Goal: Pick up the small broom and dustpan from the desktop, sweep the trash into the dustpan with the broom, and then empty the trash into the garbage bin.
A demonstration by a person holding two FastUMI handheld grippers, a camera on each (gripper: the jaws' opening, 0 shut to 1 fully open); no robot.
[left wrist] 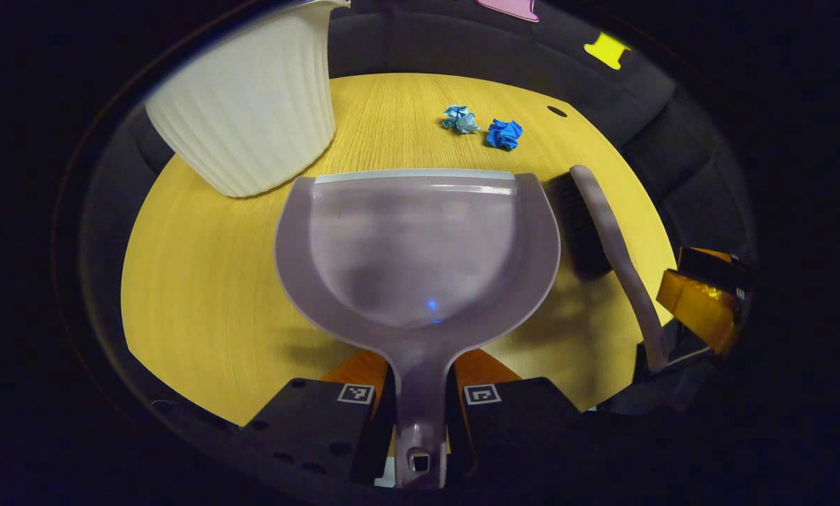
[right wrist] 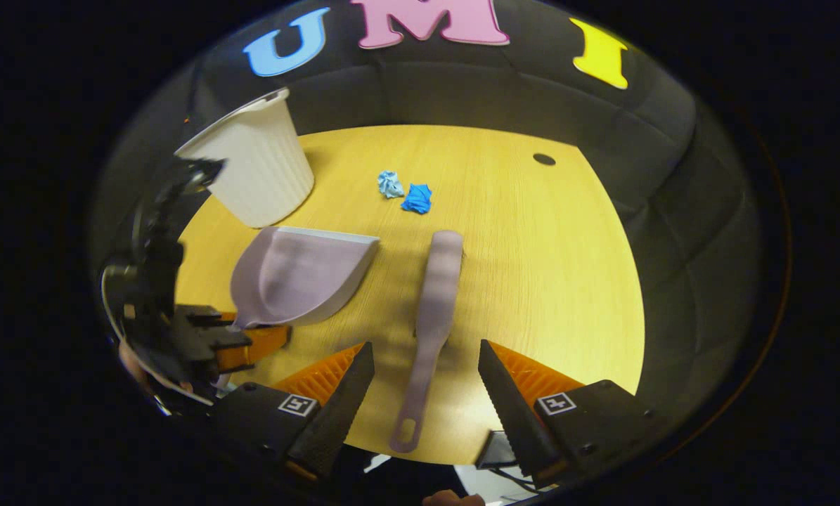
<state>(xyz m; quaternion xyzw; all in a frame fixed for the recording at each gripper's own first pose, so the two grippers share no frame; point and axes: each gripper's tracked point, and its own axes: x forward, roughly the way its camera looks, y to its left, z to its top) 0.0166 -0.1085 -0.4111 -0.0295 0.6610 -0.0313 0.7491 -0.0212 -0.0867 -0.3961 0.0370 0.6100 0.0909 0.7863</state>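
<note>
My left gripper (left wrist: 420, 397) is shut on the handle of the lilac dustpan (left wrist: 420, 246), whose mouth faces away from me over the yellow table. The same dustpan (right wrist: 296, 274) appears at the left of the right gripper view. The lilac broom (right wrist: 437, 295) lies flat on the table, and its handle runs between the fingers of my open right gripper (right wrist: 425, 351), which do not touch it. In the left gripper view the broom (left wrist: 606, 232) lies just right of the pan. Two crumpled paper balls, light blue (left wrist: 460, 119) and dark blue (left wrist: 504, 133), lie beyond the pan.
A white ribbed bin (left wrist: 251, 105) stands at the far left of the table (left wrist: 195, 281), close to the dustpan's left corner. A small dark hole (right wrist: 543, 159) marks the tabletop at the far right. The padded black booth wall rings the table.
</note>
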